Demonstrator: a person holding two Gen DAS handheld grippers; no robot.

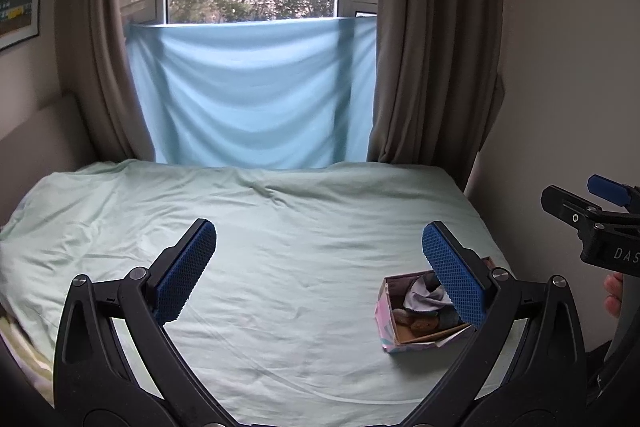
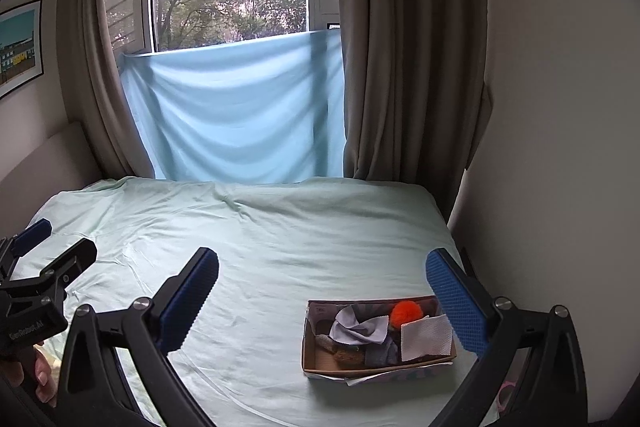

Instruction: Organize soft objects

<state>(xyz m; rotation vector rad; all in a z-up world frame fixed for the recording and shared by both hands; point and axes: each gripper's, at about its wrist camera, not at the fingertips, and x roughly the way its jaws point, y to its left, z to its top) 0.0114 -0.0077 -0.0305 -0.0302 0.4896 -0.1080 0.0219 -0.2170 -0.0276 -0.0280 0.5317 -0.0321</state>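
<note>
A bedroom is showing in both views: a bed with a pale green sheet is filling the lower half, and it is lying almost bare. The one thing standing on it is a small cardboard box, near the right edge of the bed and close to the wall. Soft objects are sitting inside the box: a grey cloth is lying on top, an orange pom-pom is resting toward the far side, a white textured wipe is leaning at the right end, and some darker pieces are lying under them, too small to name.

The right gripper is hovering over the bed with its jaws wide apart and nothing between them; the box is showing just before its right finger. The left gripper is also hanging above the sheet with jaws spread wide, holding nothing, and the box is partly hiding behind its right finger.

Since no loose soft item is showing on the sheet, the task is probably near its end, or perhaps finished; only tidying the contents in the box may be remaining. Behind the bed a light blue cloth is hanging across the lower window between brown curtains.
</note>
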